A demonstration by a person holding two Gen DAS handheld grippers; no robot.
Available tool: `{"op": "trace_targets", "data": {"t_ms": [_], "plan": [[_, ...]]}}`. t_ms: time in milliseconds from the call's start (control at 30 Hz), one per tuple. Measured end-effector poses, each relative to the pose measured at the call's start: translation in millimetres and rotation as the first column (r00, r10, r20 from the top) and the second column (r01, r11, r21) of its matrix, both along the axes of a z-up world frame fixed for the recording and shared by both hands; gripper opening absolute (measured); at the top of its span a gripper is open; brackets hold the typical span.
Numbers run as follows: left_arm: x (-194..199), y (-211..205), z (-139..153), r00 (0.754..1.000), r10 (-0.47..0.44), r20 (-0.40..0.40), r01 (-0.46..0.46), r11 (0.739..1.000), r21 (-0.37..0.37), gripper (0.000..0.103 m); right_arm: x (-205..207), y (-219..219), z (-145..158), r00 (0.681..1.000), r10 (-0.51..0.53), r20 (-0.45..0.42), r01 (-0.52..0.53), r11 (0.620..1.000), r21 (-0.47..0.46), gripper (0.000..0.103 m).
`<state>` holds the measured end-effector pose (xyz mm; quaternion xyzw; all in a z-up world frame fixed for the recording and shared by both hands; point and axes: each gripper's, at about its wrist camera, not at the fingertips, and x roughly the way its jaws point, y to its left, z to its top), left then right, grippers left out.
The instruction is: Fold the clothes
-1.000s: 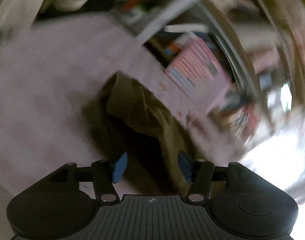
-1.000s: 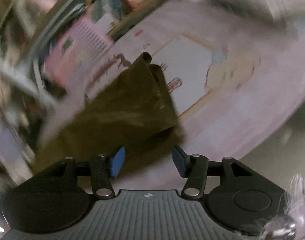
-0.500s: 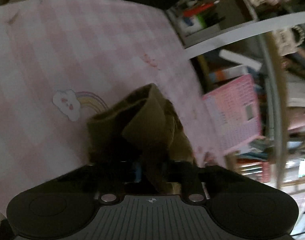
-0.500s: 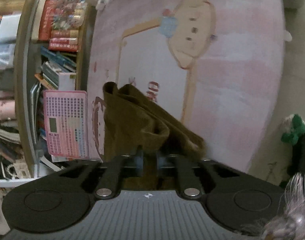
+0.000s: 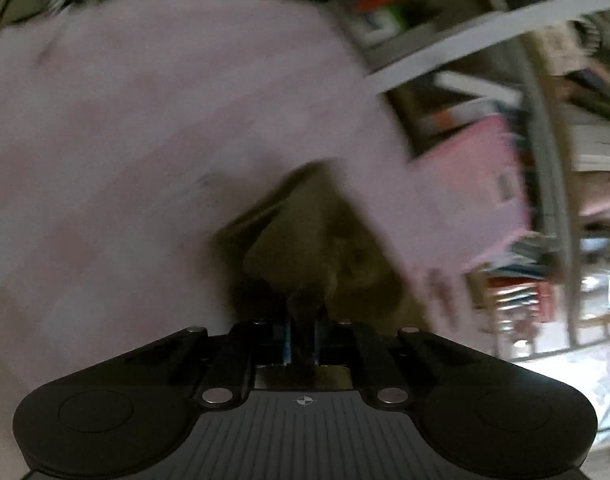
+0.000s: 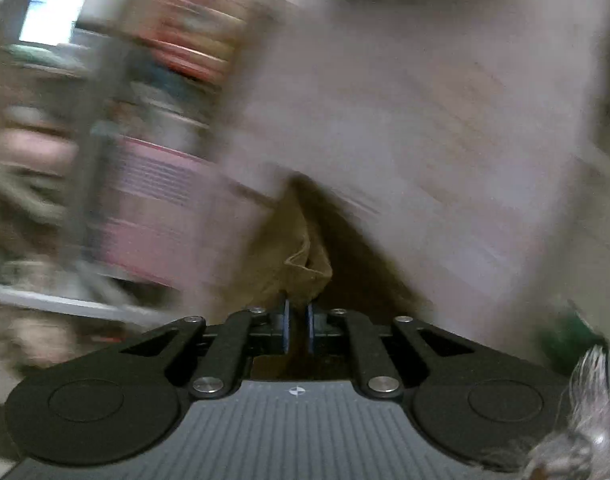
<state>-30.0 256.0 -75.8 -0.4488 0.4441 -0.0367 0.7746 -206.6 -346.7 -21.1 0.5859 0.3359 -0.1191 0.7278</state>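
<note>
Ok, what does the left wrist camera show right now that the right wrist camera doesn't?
Only the left wrist view shows the left gripper, shut on the olive-brown garment, and a pale slanted bar at the upper right. Only the right wrist view shows the right gripper, shut on the same garment, a bright window at the upper left and something green at the lower right. Both are blurred and share the garment, the pale pink surface and cluttered shelves.
</note>
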Motion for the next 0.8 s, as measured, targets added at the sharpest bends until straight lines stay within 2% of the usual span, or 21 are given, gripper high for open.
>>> {"op": "trace_targets", "data": {"t_ms": [33, 100, 233, 300, 433, 467, 533, 700, 800], "plan": [[0.2, -0.5, -3.5, 1.000, -0.002, 0.001, 0.002, 1.000, 0.001, 0.009, -3.3, 1.4, -14.4, 0.999, -0.005, -0.046, 0.006, 1.000, 0.012, 0.008], [5.3, -2.5, -0.1, 1.000, -0.023, 0.013, 0.022, 0.999, 0.023, 0.009, -6.6, 3.7, -27.5, 0.997, -0.020, -0.081, 0.020, 1.000, 0.009, 0.007], [7.0, -2.2, 5.0, 0.999, -0.045, 0.024, 0.044, 0.998, 0.049, 0.011, -2.0, 7.3, -18.8, 0.997, 0.002, -0.071, -0.006, 0.998, -0.055, 0.008], [2.0, -0.3, 3.1, 0.999, -0.035, 0.018, 0.035, 0.999, 0.040, 0.017, -5.0, 10.9, -17.7, 0.997, 0.011, -0.076, -0.016, 0.997, -0.076, 0.008], [-12.7, 6.2, -0.4, 1.000, -0.002, 0.003, 0.002, 1.000, 0.017, 0.029, -14.3, 16.3, -13.6, 0.995, 0.011, -0.100, -0.023, 0.993, -0.114, 0.016], [-14.3, 6.2, -0.7, 1.000, 0.010, 0.000, -0.010, 1.000, 0.018, 0.032, -13.9, 18.3, -10.2, 0.995, 0.013, -0.103, -0.027, 0.991, -0.131, 0.024], [-21.2, 9.1, -2.7, 1.000, 0.030, 0.001, -0.030, 0.999, 0.016, 0.033, -15.4, 22.5, -4.2, 0.994, 0.021, -0.105, -0.039, 0.985, -0.167, 0.029], [-17.2, 6.6, -5.0, 0.998, 0.059, -0.013, -0.059, 0.998, 0.026, 0.040, -11.1, 32.3, 4.3, 0.987, 0.046, -0.155, -0.085, 0.965, -0.250, 0.030], [-15.3, 3.8, -1.7, 0.997, 0.071, -0.003, -0.071, 0.997, 0.043, 0.042, -15.6, 32.6, 14.1, 0.987, 0.018, -0.161, -0.066, 0.952, -0.298, 0.033]]}}
